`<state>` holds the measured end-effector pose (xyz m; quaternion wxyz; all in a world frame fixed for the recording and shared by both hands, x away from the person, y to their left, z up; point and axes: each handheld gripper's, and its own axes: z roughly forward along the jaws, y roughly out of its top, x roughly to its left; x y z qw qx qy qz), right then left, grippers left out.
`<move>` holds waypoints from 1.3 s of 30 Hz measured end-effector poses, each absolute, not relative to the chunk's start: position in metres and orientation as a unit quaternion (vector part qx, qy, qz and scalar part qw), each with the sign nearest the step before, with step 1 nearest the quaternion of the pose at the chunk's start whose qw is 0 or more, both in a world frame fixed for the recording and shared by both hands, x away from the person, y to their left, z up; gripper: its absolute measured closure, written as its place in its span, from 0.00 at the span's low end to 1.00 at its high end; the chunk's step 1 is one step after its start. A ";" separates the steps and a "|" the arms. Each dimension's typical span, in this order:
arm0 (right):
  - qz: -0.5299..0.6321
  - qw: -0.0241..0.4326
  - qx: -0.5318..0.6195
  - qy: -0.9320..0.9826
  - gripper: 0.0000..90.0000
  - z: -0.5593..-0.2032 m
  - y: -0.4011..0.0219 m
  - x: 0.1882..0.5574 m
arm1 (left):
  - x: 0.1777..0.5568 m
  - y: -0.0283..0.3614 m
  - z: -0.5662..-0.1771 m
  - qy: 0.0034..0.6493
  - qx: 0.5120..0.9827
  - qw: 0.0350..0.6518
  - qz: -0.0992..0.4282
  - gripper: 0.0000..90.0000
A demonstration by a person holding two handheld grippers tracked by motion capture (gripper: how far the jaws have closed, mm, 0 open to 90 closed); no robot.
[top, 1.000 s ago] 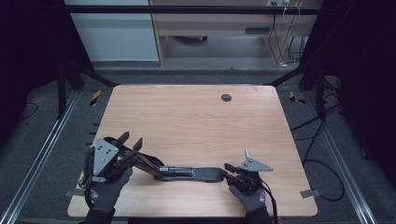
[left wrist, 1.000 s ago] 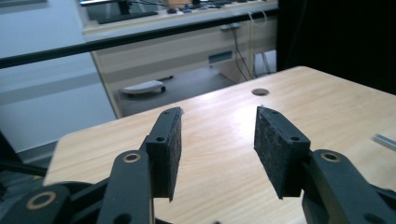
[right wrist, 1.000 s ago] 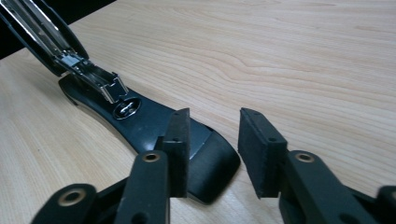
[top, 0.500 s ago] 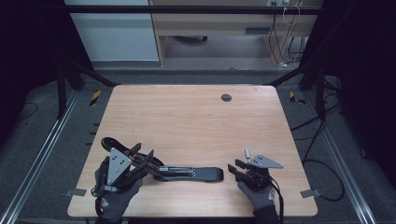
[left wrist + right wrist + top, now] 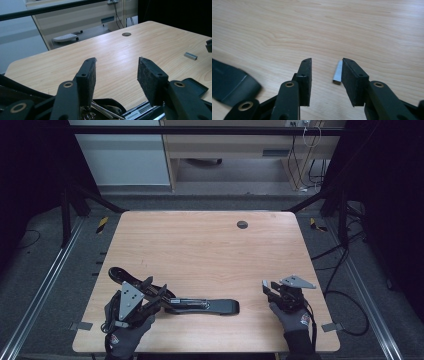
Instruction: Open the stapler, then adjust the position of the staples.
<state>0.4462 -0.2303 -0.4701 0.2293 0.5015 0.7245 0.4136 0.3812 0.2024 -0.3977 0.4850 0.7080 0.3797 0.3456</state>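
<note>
A black stapler [image 5: 205, 305] lies folded open near the table's front edge, and its flat end shows in the right gripper view [image 5: 229, 82]. My left gripper [image 5: 157, 292] hangs over the stapler's hinge end [image 5: 110, 105]. Its jaws are open and have just widened a little, with nothing between the pads [image 5: 87, 75]. A short grey strip of staples [image 5: 263, 283] lies on the wood to the right. My right gripper [image 5: 325, 75] stands open there and has just narrowed slightly. The strip [image 5: 337, 71] lies just ahead of its right pad, untouched.
A round dark grommet [image 5: 242, 224] sits in the wooden table [image 5: 200, 245] toward the back. Cables [image 5: 340, 295] trail on the floor to the right. A pale desk [image 5: 225, 150] stands beyond the table.
My right gripper has left the stapler's flat end and moved right to the staple strip. My left gripper has sunk toward the stapler's hinge end.
</note>
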 end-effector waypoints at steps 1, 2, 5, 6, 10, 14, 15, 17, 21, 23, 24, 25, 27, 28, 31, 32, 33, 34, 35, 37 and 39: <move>0.414 0.229 0.501 0.724 0.69 -0.470 -0.230 0.446 | 0.381 0.202 -0.398 0.380 0.708 0.485 0.346 0.54; 0.411 0.228 0.508 0.722 0.69 -0.469 -0.233 0.449 | 0.381 0.202 -0.399 0.380 0.709 0.483 0.345 0.54; 0.405 0.231 0.514 0.720 0.69 -0.467 -0.235 0.452 | 0.381 0.201 -0.400 0.378 0.711 0.481 0.346 0.54; 0.400 0.233 0.516 0.721 0.69 -0.466 -0.237 0.455 | 0.381 0.200 -0.400 0.377 0.712 0.481 0.345 0.54; 0.392 0.229 0.521 0.723 0.68 -0.466 -0.238 0.462 | 0.381 0.200 -0.401 0.377 0.713 0.481 0.343 0.53; 0.385 0.225 0.526 0.724 0.68 -0.467 -0.239 0.466 | 0.381 0.198 -0.402 0.376 0.715 0.479 0.343 0.53; 0.385 0.225 0.526 0.724 0.68 -0.467 -0.239 0.466 | 0.381 0.198 -0.402 0.376 0.715 0.479 0.343 0.53; 0.382 0.224 0.526 0.726 0.68 -0.469 -0.238 0.469 | 0.381 0.198 -0.402 0.375 0.717 0.478 0.342 0.53; 0.368 0.220 0.530 0.731 0.71 -0.468 -0.235 0.475 | 0.381 0.199 -0.402 0.377 0.716 0.480 0.340 0.53; 0.365 0.222 0.528 0.734 0.71 -0.467 -0.235 0.477 | 0.381 0.199 -0.402 0.377 0.715 0.480 0.340 0.53; 0.358 0.221 0.531 0.736 0.72 -0.466 -0.233 0.480 | 0.381 0.199 -0.401 0.375 0.717 0.479 0.342 0.53; 0.357 0.218 0.532 0.737 0.73 -0.465 -0.233 0.481 | 0.381 0.199 -0.401 0.375 0.717 0.479 0.341 0.53; 0.352 0.217 0.531 0.740 0.73 -0.465 -0.232 0.483 | 0.381 0.199 -0.401 0.376 0.717 0.478 0.341 0.53; 0.342 0.211 0.533 0.745 0.74 -0.465 -0.228 0.486 | 0.382 0.199 -0.402 0.376 0.718 0.476 0.341 0.53; 0.331 0.212 0.535 0.748 0.75 -0.466 -0.225 0.489 | 0.382 0.199 -0.402 0.376 0.718 0.476 0.341 0.53; 0.327 0.208 0.538 0.749 0.75 -0.467 -0.224 0.491 | 0.382 0.199 -0.402 0.376 0.719 0.475 0.341 0.53; 0.317 0.205 0.542 0.751 0.75 -0.470 -0.221 0.494 | 0.382 0.199 -0.402 0.376 0.718 0.475 0.341 0.53; 0.317 0.205 0.542 0.751 0.75 -0.470 -0.221 0.494 | 0.382 0.198 -0.402 0.376 0.719 0.475 0.341 0.53; 0.309 0.198 0.547 0.752 0.75 -0.472 -0.219 0.498 | 0.382 0.198 -0.403 0.375 0.720 0.474 0.341 0.53; 0.305 0.198 0.547 0.754 0.75 -0.474 -0.218 0.500 | 0.382 0.197 -0.403 0.376 0.720 0.474 0.341 0.53; 0.301 0.196 0.551 0.753 0.76 -0.476 -0.216 0.502 | 0.383 0.198 -0.403 0.376 0.720 0.474 0.339 0.53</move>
